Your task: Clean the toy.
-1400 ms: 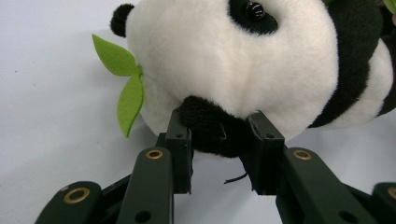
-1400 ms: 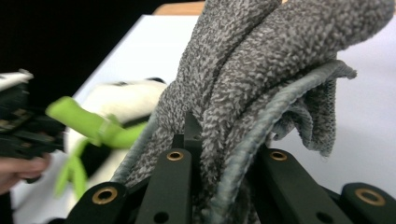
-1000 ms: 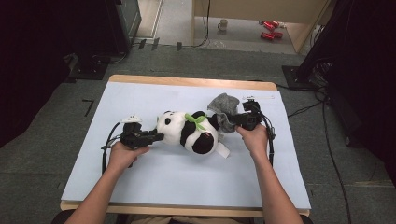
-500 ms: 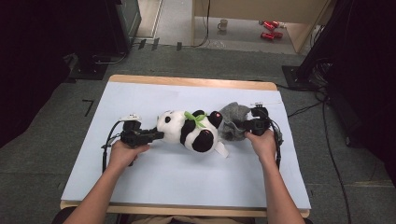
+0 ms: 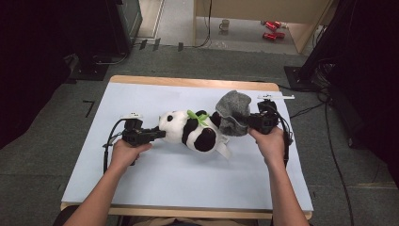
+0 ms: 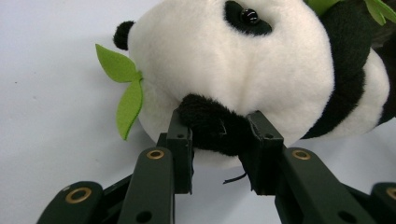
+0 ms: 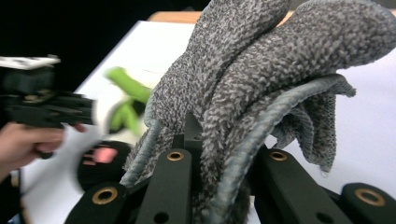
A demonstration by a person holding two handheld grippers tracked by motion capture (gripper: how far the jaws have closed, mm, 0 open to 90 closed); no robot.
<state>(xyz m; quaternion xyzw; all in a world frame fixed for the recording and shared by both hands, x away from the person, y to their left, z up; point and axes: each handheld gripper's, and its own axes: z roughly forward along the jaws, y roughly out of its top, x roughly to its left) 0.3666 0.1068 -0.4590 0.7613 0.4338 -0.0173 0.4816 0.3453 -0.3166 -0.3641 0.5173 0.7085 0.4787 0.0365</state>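
A black and white plush panda with green felt leaves lies on its side in the middle of the pale blue table cover. My left gripper is at the panda's head, its jaws shut on the panda's black ear. A grey knitted cloth hangs bunched at the panda's right end. My right gripper is shut on the cloth, whose folds rise above the jaws. In the right gripper view the left gripper and hand show blurred at the left.
The table has a wooden far edge. A white strip lies on the cover at the back right. On the floor beyond are a mug, red objects and cables. Dark equipment stands at both sides.
My right gripper has lifted the grey cloth up and toward the panda's right end, so it now stands bunched above the jaws. The left gripper and panda have hardly moved.
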